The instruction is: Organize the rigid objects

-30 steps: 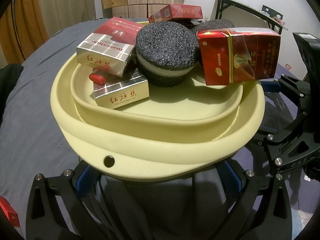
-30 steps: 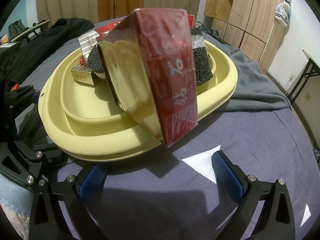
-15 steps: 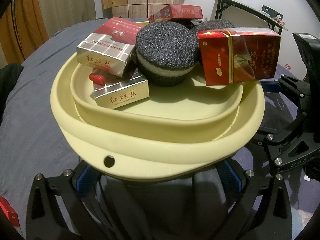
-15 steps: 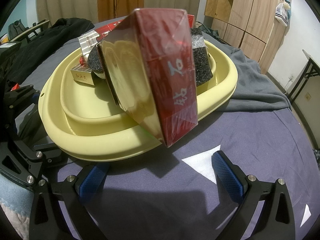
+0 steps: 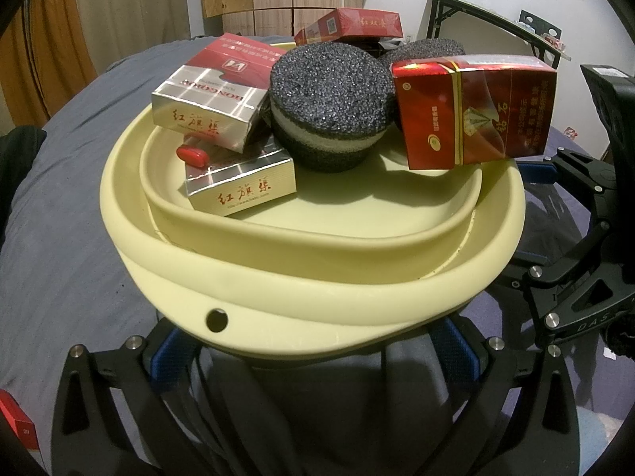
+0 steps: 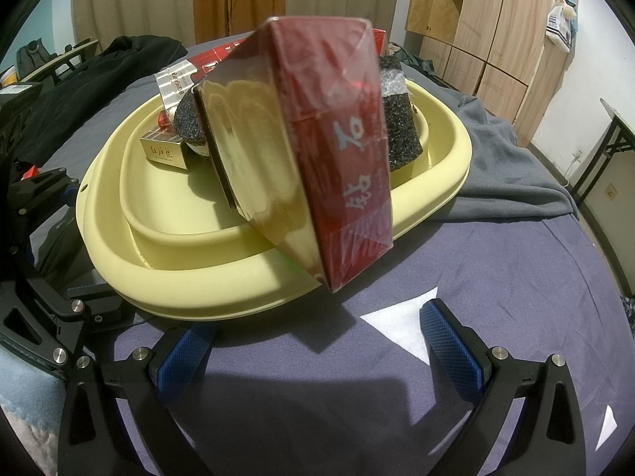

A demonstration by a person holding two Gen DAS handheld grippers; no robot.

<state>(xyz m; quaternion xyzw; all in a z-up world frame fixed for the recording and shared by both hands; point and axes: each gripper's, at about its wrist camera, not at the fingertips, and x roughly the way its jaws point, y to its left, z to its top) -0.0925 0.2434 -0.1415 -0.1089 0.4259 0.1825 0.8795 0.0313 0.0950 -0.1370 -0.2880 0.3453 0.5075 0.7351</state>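
A pale yellow basin (image 5: 278, 289) sits on a grey-blue sheet and holds silver-and-red cigarette boxes (image 5: 214, 95), dark round sponges (image 5: 329, 99) and a small red capsule (image 5: 193, 156). A big red carton (image 5: 472, 111) rests tilted on the basin's right rim; it fills the middle of the right wrist view (image 6: 309, 166). My left gripper (image 5: 313, 349) is open, its blue pads spread under the basin's near rim. My right gripper (image 6: 321, 349) is open and empty on the sheet, just short of the carton and the basin (image 6: 190, 285).
Another red box (image 5: 353, 25) lies at the basin's far side. A red box corner (image 5: 16, 424) shows at the lower left. White paper scraps (image 6: 401, 321) lie on the sheet. Dark clothes (image 6: 79, 83), a folding table (image 5: 488, 12) and wooden cabinets (image 6: 496, 31) surround the bed.
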